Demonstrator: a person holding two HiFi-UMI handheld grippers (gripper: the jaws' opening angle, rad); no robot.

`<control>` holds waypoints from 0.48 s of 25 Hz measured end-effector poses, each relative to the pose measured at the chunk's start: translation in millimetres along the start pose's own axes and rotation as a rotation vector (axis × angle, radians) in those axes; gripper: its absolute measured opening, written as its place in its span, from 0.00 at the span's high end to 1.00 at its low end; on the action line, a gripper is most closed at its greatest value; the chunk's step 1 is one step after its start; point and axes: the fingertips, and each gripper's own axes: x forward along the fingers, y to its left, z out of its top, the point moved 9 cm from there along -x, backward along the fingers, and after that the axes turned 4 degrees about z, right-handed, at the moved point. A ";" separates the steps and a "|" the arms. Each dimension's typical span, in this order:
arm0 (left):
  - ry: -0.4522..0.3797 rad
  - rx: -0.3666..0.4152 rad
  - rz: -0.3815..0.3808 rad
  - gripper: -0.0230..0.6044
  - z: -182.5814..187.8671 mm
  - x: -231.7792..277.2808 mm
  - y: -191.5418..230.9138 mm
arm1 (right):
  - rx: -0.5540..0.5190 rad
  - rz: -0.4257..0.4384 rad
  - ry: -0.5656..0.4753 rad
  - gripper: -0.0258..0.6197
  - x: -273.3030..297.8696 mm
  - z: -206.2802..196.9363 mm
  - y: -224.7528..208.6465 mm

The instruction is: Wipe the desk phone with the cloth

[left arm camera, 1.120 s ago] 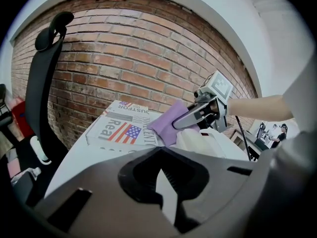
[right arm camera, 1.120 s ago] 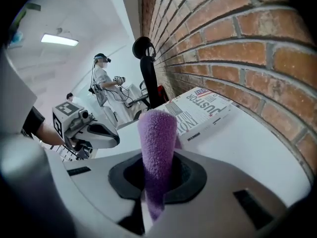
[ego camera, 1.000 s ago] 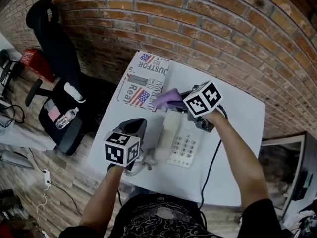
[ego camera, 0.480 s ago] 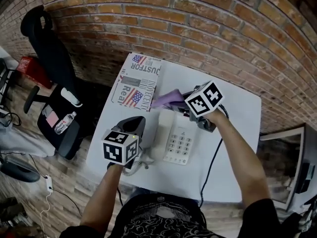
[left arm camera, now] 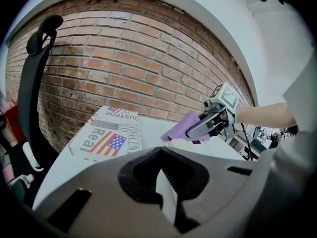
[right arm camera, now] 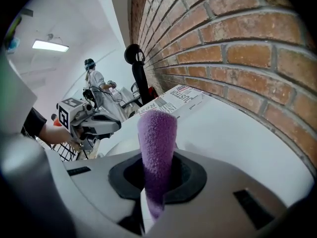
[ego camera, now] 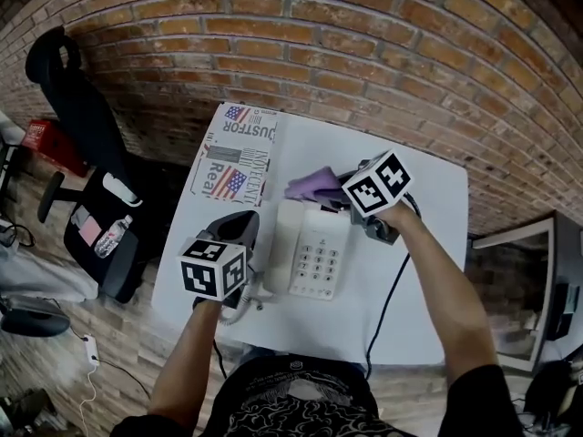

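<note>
Head view, left gripper (ego camera: 239,229): you are holding it nearest to you, just beside the phone's left side and above the coiled cord (ego camera: 244,304). Its jaws are pressing together with nothing between them.
Desk phone (ego camera: 316,255): it is lying on the white table (ego camera: 414,271), keypad up, with the handset (ego camera: 281,237) resting along its left side.
Right gripper (ego camera: 344,197): you are reaching over the phone's far end, and the jaws are pinching tight on the purple cloth (ego camera: 312,188), which is sticking out ahead in a rolled fold.
Contact: the cloth is hanging at the phone's far edge; I cannot tell whether it is touching.
Step in hand: by my reading, you are setting up a wiping pass at the far end.
Next move: it is calling for the cloth pressed flat and drawn toward the keypad. The left gripper should be steadying the body, which may slide.
Beyond: a printed sheet (ego camera: 233,157) is lying by the brick wall (ego camera: 364,53).
</note>
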 end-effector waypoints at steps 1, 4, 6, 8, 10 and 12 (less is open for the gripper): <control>-0.003 0.000 -0.001 0.95 1.1 0.4 -0.5 | 0.006 -0.003 -0.003 0.89 -2.4 -2.5 -0.5; -0.008 0.004 -0.005 0.95 4.0 1.8 -2.3 | 0.021 -0.013 -0.012 0.89 -9.1 -9.8 -1.8; -0.009 0.009 -0.008 0.95 5.3 2.3 -3.8 | 0.029 -0.020 -0.019 0.89 -13.7 -14.1 -2.2; -0.009 0.011 -0.011 0.95 6.5 2.7 -5.0 | 0.037 -0.027 -0.024 0.89 -18.3 -17.9 -2.8; -0.008 0.015 -0.015 0.95 7.3 3.7 -6.7 | 0.047 -0.035 -0.029 0.89 -23.3 -22.2 -3.8; -0.007 0.021 -0.021 0.95 7.8 4.7 -9.4 | 0.060 -0.043 -0.035 0.89 -28.7 -27.5 -5.3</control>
